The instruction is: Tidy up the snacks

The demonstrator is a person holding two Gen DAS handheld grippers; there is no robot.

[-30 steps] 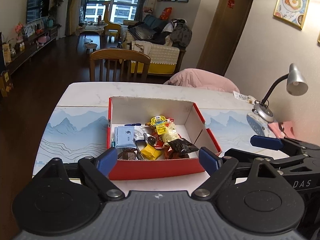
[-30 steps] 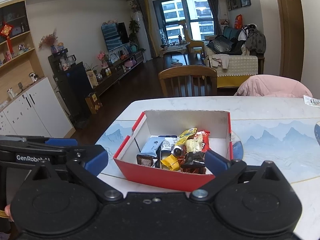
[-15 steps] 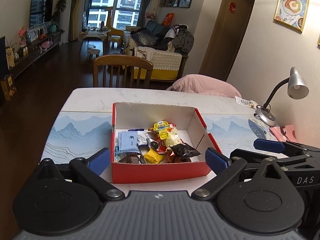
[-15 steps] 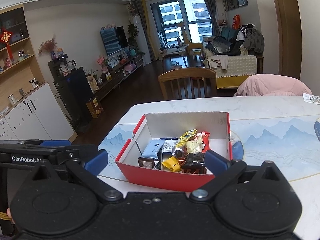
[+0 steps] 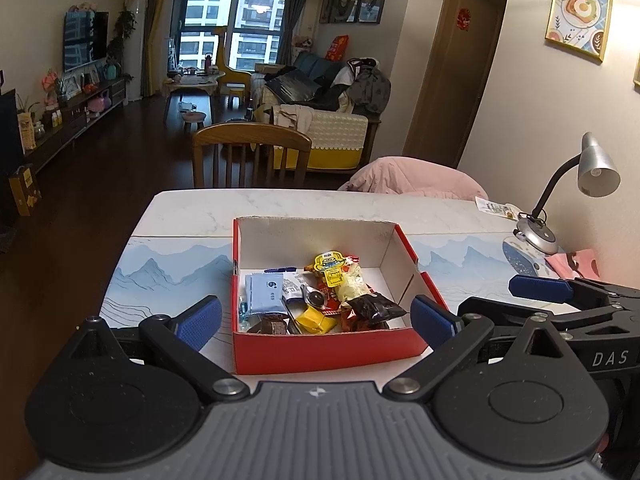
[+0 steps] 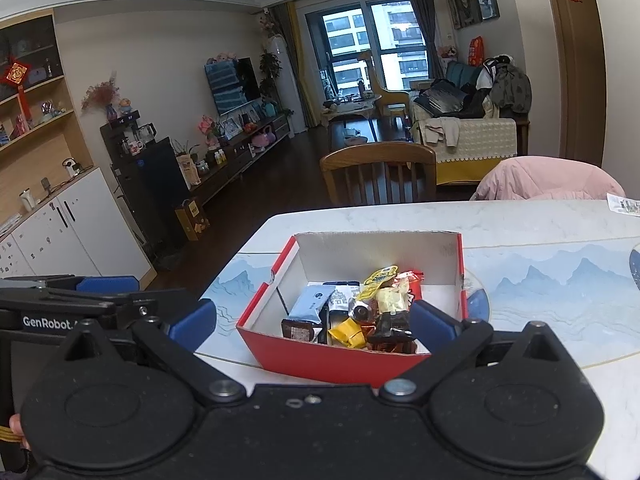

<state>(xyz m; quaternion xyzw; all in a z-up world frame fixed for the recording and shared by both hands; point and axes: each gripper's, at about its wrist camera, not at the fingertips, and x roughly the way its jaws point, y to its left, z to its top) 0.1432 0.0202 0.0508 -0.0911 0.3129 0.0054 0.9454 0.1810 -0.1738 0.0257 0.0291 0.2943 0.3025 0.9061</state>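
Red snack box (image 5: 328, 346) on the table (image 5: 192, 204), snacks piled at its near end, left gripper (image 5: 318, 318) jaws wider than before, empty, right gripper (image 6: 312, 322) seemingly unchanged, spread wide, nothing between.

This is a lived-in home, an open dining and living room. A marble worktop (image 5: 280, 204) with a wooden chair (image 5: 251, 152) faces a sofa (image 5: 320, 120) heaped with clothes, a wall television (image 6: 232, 84) over a low cabinet of photos and toys, white cupboards (image 6: 60, 236), framed pictures (image 5: 580, 12) and a tall window (image 5: 232, 24) showing apartment blocks.
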